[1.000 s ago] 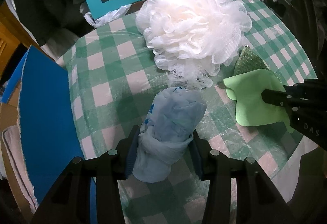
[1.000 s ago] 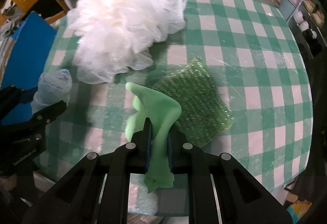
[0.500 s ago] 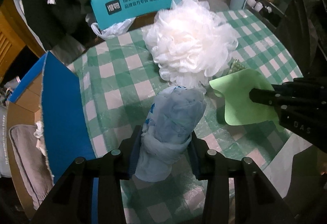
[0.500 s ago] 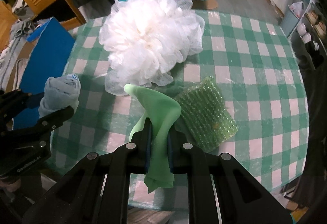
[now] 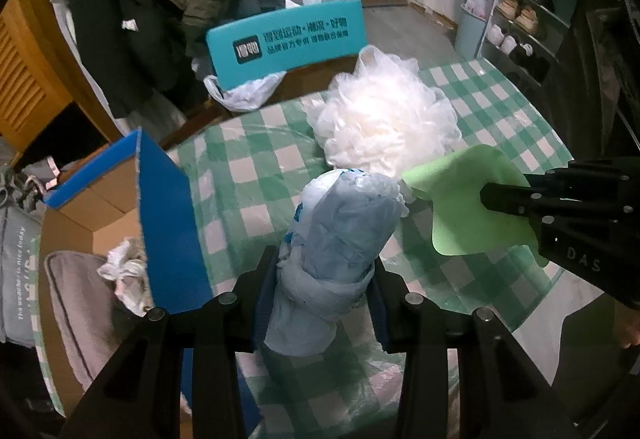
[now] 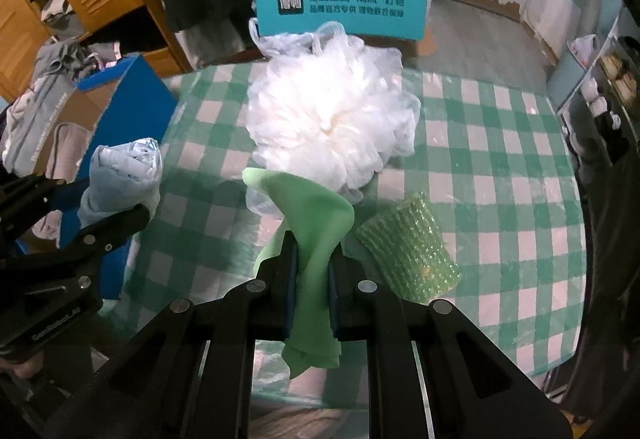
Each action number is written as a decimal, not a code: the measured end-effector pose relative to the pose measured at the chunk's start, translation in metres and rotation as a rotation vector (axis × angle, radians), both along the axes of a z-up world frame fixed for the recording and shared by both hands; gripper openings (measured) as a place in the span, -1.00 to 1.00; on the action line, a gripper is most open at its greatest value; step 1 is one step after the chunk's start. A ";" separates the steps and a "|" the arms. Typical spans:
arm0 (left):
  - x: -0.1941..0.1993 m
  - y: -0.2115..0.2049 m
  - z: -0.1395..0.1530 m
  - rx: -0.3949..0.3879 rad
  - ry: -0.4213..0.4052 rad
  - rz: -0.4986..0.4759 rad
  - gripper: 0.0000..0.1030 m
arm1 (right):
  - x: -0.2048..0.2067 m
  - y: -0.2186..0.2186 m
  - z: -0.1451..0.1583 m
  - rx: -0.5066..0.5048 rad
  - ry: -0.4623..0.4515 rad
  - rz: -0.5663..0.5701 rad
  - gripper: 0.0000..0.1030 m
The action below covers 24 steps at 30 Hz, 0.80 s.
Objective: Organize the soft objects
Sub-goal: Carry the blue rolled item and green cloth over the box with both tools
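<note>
My left gripper [image 5: 324, 259] is shut on a rolled pale-blue plastic-bag bundle [image 5: 344, 215], which it holds above the green-checked table [image 5: 248, 175]. In the right wrist view that bundle [image 6: 124, 171] shows at the left. My right gripper [image 6: 313, 243] is shut on a light-green cloth [image 6: 312, 207], which hangs clear of the table. The cloth [image 5: 460, 207] also shows at the right of the left wrist view. A big white mesh bath pouf [image 6: 332, 119] lies on the table beyond both grippers. A green bubble-textured pad [image 6: 408, 243] lies to the right of the cloth.
An open blue-sided cardboard box [image 5: 168, 207] with grey and white cloths [image 5: 80, 279] inside stands off the table's left edge. A teal chair back [image 5: 288, 39] with a plastic bag [image 5: 244, 95] is behind the table. Shoe shelves [image 5: 532, 11] stand at the far right.
Both grippers have risen with their loads, and the table and the pouf look farther away. The green cloth has come clear of the table. The box's inside has come into view.
</note>
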State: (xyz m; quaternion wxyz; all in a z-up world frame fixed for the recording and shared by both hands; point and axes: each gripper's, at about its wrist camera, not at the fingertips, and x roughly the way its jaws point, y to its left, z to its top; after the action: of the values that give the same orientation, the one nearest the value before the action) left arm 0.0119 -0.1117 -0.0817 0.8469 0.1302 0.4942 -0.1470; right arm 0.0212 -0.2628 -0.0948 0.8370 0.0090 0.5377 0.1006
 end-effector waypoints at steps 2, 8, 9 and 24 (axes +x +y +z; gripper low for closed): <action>0.000 0.004 0.004 0.000 -0.010 0.008 -0.19 | 0.000 0.002 0.005 0.003 -0.009 0.003 -0.77; 0.002 0.012 0.017 0.008 -0.043 0.034 -0.19 | 0.002 0.010 0.017 0.012 -0.039 0.017 -0.77; 0.002 0.013 0.018 0.007 -0.048 0.036 -0.19 | 0.003 0.011 0.019 0.014 -0.042 0.020 -0.77; 0.005 0.033 0.030 -0.005 -0.073 0.080 -0.19 | 0.014 0.032 0.034 0.031 -0.072 0.050 -0.77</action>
State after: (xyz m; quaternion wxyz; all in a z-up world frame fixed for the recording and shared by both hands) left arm 0.0172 -0.0789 -0.0518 0.8698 0.1136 0.4676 -0.1095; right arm 0.0348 -0.2311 -0.0613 0.8528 0.0050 0.5057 0.1302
